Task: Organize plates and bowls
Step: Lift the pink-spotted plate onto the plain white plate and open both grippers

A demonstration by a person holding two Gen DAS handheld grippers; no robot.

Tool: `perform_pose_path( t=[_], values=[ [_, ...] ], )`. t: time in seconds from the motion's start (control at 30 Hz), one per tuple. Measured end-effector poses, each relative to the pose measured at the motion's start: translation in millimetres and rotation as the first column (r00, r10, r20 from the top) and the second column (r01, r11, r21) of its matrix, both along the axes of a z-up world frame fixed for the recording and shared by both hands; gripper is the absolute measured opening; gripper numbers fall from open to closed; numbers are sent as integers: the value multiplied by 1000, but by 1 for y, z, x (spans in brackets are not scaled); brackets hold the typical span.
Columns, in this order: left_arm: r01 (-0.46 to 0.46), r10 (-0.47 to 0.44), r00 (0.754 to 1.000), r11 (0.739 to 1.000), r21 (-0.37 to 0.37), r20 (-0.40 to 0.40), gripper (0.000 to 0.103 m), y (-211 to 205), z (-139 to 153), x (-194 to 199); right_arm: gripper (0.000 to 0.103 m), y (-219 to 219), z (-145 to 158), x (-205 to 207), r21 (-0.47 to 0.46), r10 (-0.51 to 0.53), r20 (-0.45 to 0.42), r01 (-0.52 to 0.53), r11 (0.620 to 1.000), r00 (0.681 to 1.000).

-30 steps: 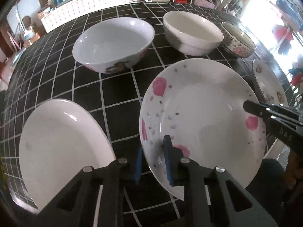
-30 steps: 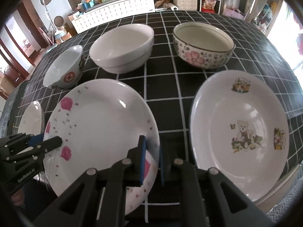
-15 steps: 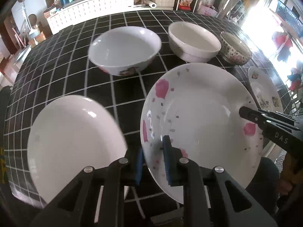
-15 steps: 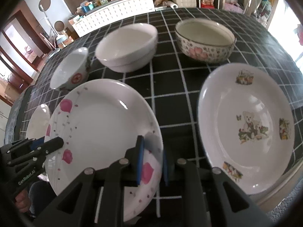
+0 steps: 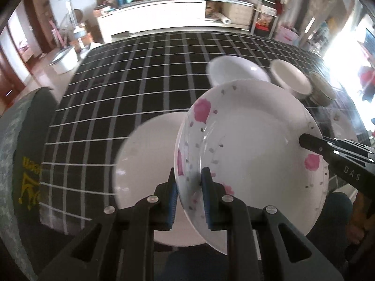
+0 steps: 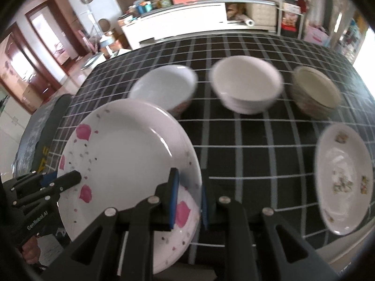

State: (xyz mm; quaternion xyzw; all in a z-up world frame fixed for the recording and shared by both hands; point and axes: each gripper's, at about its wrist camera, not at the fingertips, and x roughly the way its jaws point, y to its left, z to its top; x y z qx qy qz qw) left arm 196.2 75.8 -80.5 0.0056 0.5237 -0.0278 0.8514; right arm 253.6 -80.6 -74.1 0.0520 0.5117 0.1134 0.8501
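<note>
Jaws of both grippers are seen clamped on opposite rims of one pink-flowered plate (image 5: 248, 145), the left gripper (image 5: 187, 194) pinching its near left edge and the right gripper (image 6: 187, 196) its right edge. In the left wrist view the plate is held clear of the black checked worktop (image 5: 117, 75), tilted, and partly overlaps a plain white plate (image 5: 145, 154) lying on the cloth below and to the left. Beyond it, three bowls are ranged in a row: a white bowl with a red motif (image 6: 164, 86), a plain white bowl (image 6: 246, 84) and a floral-sided bowl (image 6: 314, 93). A bear-print plate (image 6: 342, 180) lies apart at the right edge.

The step in hand is judged to be the carrying of the flowered plate towards the plain one for stacking. Levelling and centring over the white plate would be called for next, then a gentle lowering before both grips are released together.
</note>
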Motion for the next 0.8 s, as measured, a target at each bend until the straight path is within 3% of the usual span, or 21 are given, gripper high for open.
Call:
perform_pose_path(
  t=[0.43,0.8],
  values=[
    [-110,110,992,994,3,-62,17,60,-27,-1,21,68,-27,25,2,93,-71,-93,996,993],
    [-127,127,989,992,7,-79,17,69,-43,16,21,83,-41,29,-15,101,-103,-103,995,990]
  ],
)
